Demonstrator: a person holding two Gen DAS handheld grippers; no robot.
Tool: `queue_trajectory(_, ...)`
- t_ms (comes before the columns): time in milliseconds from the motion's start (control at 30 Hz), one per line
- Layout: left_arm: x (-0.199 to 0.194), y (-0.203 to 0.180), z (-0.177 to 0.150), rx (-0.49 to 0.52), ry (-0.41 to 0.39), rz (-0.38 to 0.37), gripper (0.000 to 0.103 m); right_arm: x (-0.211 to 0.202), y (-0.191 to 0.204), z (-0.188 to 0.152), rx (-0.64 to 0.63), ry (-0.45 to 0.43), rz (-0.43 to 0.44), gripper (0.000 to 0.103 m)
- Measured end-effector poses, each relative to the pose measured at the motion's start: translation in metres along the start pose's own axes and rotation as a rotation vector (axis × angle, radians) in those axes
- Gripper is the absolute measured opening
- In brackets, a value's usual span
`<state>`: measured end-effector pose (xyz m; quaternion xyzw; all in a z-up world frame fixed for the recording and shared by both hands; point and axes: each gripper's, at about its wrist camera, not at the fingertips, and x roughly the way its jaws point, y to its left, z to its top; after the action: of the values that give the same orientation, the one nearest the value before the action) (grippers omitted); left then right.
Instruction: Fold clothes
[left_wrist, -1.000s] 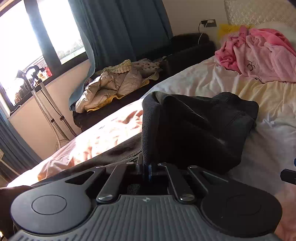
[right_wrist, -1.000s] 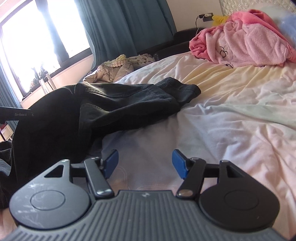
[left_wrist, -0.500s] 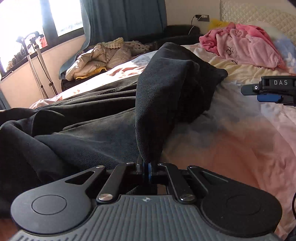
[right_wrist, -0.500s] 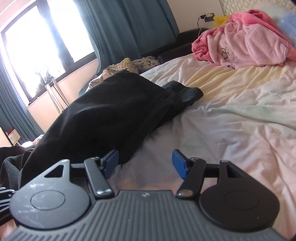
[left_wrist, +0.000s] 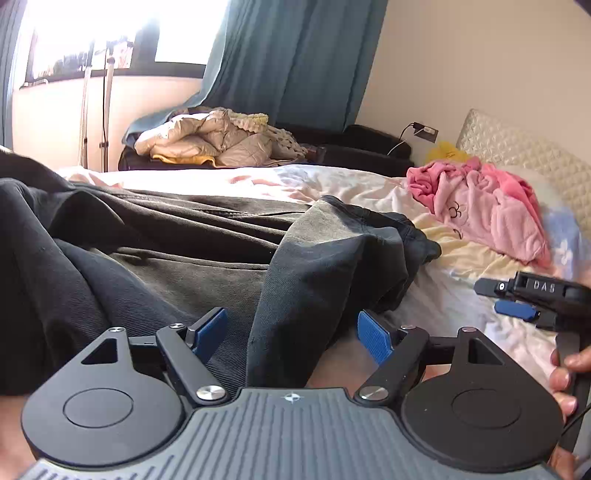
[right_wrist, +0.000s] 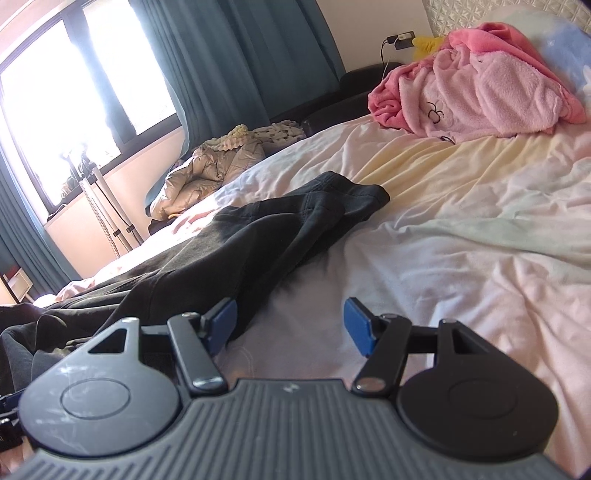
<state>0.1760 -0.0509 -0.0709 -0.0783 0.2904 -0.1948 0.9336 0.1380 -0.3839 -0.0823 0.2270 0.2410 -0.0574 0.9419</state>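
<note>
Two grippers: each is built of matte black plastic with a ribbed grey front plate, round black discs at either side and flat blue ridged pads.
Left gripper: its jaws have just been opening and are seen spread wide; a raised fold of the dark trousers stands between the pads, and neither pad is pressed on it.
Right gripper: the jaws are held apart over the bedsheet with nothing between them; the left pad is seen just beside the edge of the trousers. In the left wrist view this gripper is seen from the side, gripped by a hand.
Dark trousers: heavy twill-like cloth, charcoal to black, faded grey where sunlit; laid lengthwise across the bed in long creased ridges, with one end bunched towards the headboard.
Bedsheet: thin, wrinkled cotton in pale yellow, white and pink patches.
Pink garment: fluffy fleece, crumpled in a heap near the quilted headboard, well apart from the trousers.
Puffer jacket: beige, quilted, slightly glossy, piled on a black sofa beside the bed.
Curtain: teal, hung in soft vertical folds beside a bright window.
</note>
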Motion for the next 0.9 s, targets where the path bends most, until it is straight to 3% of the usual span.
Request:
queue_trajectory(100, 0.035, 0.005, 0.021, -0.136, 0.043, -0.062, 0.081, 0.001, -0.008, 0.001, 0.041, 0.002, 0.001, 0.066)
queue_trajectory(167, 0.061, 0.002, 0.034, -0.187, 0.065, -0.046, 0.081, 0.002, -0.01, 0.001, 0.052, 0.003, -0.001, 0.066)
queue_trajectory(233, 0.089, 0.0, 0.044, -0.233, 0.131, -0.08, 0.08, 0.002, -0.013, 0.001, 0.063, 0.005, -0.003, 0.066)
queue_trajectory(367, 0.122, -0.009, 0.049, -0.277, 0.2, -0.078, 0.075, 0.005, -0.014, 0.001, 0.069, 0.004, 0.001, 0.066)
queue_trajectory(467, 0.127, -0.026, 0.053, -0.17, 0.192, -0.063, 0.044, 0.009, -0.016, 0.0, 0.074, 0.007, -0.002, 0.066)
queue_trajectory(500, 0.129, -0.032, 0.054, -0.135, 0.189, -0.058, 0.027, 0.01, -0.017, 0.0, 0.076, 0.007, -0.003, 0.066)
queue_trajectory(533, 0.131, -0.038, 0.055, -0.099, 0.186, -0.053, 0.016, 0.011, -0.019, 0.0, 0.083, 0.008, -0.003, 0.066)
queue_trajectory(600, 0.131, -0.048, 0.056, -0.045, 0.184, -0.05, 0.007, 0.01, -0.021, 0.001, 0.098, 0.003, -0.006, 0.066)
queue_trajectory(767, 0.113, -0.076, 0.057, 0.121, 0.143, -0.098, 0.004, 0.007, -0.024, 0.004, 0.119, -0.009, -0.006, 0.066)
queue_trajectory(900, 0.093, -0.111, 0.047, 0.282, 0.144, -0.199, 0.003, 0.002, -0.027, 0.007, 0.134, -0.026, -0.008, 0.066)
